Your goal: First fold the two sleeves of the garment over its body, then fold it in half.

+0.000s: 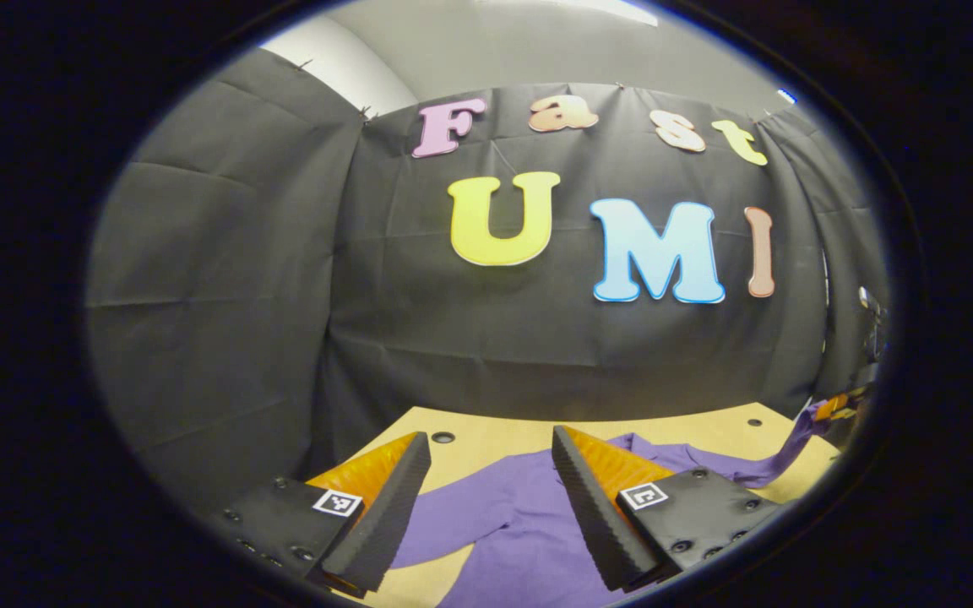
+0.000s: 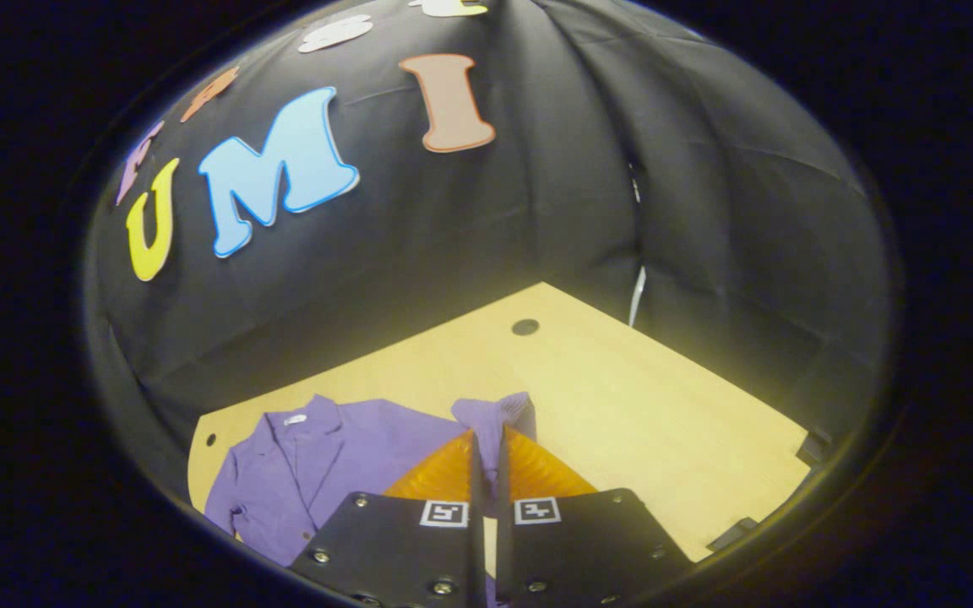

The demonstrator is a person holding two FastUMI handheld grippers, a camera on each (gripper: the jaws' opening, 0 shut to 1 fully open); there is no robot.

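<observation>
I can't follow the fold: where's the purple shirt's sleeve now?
In the right gripper view the sleeve is pinched in the right gripper, lifted beside the shirt's body on the wooden table.

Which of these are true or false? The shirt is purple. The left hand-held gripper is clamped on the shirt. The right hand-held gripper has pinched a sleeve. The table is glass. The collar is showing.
1. The shirt is purple. True.
2. The left hand-held gripper is clamped on the shirt. False: its fingers stand wide apart above the cloth, gripping nothing.
3. The right hand-held gripper has pinched a sleeve. True: its fingers are closed on the sleeve, whose end sticks up past the tips.
4. The table is glass. False: it is a light wooden top with small round holes.
5. The collar is showing. True: the shirt lies front up, collar open.
</observation>
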